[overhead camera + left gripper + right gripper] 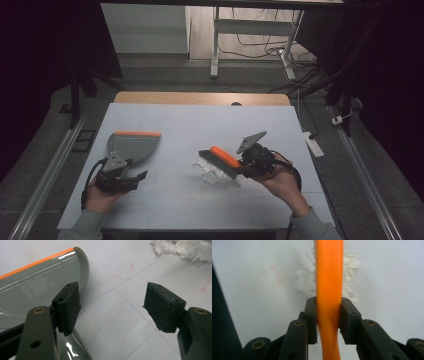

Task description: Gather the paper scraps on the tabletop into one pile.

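Right tool [329,315] clamping orange brush [329,272], over crumpled paper [215,172]

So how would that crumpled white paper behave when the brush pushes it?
The crumpled paper looks light and loose, so it would probably slide easily under the brush held by the right gripper. It may scatter or snag rather than roll into the dustpan.

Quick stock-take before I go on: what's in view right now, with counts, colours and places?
Brush: one, orange handle, dark bristles; right of centre, over the tissue, clamped in the right gripper.
Tissue: one crumpled white heap, under the brush.
Dustpan: one, grey with orange edge; left side, flat.
Table: one, pale sheet, wooden far edge.
Power strip: one, white; floor, right.
Left gripper: black, open, beside the dustpan.
Right gripper: black, shut on the brush handle.
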`<state>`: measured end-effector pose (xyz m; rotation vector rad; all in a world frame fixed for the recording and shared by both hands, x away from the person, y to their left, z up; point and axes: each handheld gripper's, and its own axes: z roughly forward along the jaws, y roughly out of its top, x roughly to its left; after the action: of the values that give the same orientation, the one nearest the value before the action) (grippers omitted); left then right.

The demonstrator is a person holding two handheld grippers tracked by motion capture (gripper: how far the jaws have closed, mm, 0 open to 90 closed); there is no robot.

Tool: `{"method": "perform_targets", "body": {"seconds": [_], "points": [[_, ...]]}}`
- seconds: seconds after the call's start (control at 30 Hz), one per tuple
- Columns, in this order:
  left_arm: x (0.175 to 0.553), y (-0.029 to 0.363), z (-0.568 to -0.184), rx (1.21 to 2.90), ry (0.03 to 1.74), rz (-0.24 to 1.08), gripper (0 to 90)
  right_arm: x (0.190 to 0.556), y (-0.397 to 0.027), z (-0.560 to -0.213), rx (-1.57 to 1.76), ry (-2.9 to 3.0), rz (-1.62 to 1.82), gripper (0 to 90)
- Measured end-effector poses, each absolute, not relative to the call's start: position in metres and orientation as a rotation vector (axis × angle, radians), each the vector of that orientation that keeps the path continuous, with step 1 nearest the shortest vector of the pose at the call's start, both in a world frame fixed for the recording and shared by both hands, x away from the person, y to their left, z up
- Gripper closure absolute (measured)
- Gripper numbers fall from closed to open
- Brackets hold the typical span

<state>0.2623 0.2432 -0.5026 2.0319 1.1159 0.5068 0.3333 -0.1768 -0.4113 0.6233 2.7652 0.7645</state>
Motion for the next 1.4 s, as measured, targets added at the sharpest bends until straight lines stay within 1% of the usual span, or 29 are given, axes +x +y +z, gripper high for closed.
{"method": "perform_targets", "body": {"seconds": [0.13,0.23,0.43,0.53,1.0,1.1,1.27,1.4], "points": [[0.262,0.243,-0.502,2.028,1.113,0.504,29.8,0.327,-0.193,-0.407,0.82,2.712,0.762,70.4],[0.262,0.243,-0.502,2.03,1.11,0.502,29.7,0.33,-0.211,-0.411,1.007,2.667,0.735,70.4],[0.263,0.243,-0.502,2.032,1.109,0.502,29.8,0.342,-0.238,-0.437,1.297,2.597,0.547,70.5],[0.263,0.241,-0.502,2.037,1.105,0.503,29.8,0.348,-0.24,-0.442,1.39,2.582,0.589,70.6],[0.263,0.241,-0.502,2.039,1.104,0.505,29.7,0.36,-0.174,-0.447,1.305,2.718,0.726,70.6],[0.263,0.242,-0.502,2.035,1.106,0.506,29.8,0.357,-0.175,-0.443,1.256,2.692,0.765,70.6],[0.263,0.241,-0.502,2.037,1.107,0.508,29.8,0.354,-0.196,-0.427,1.254,2.581,0.877,70.6],[0.263,0.241,-0.502,2.032,1.112,0.507,29.8,0.355,-0.211,-0.425,1.268,2.558,0.901,70.6]]}}
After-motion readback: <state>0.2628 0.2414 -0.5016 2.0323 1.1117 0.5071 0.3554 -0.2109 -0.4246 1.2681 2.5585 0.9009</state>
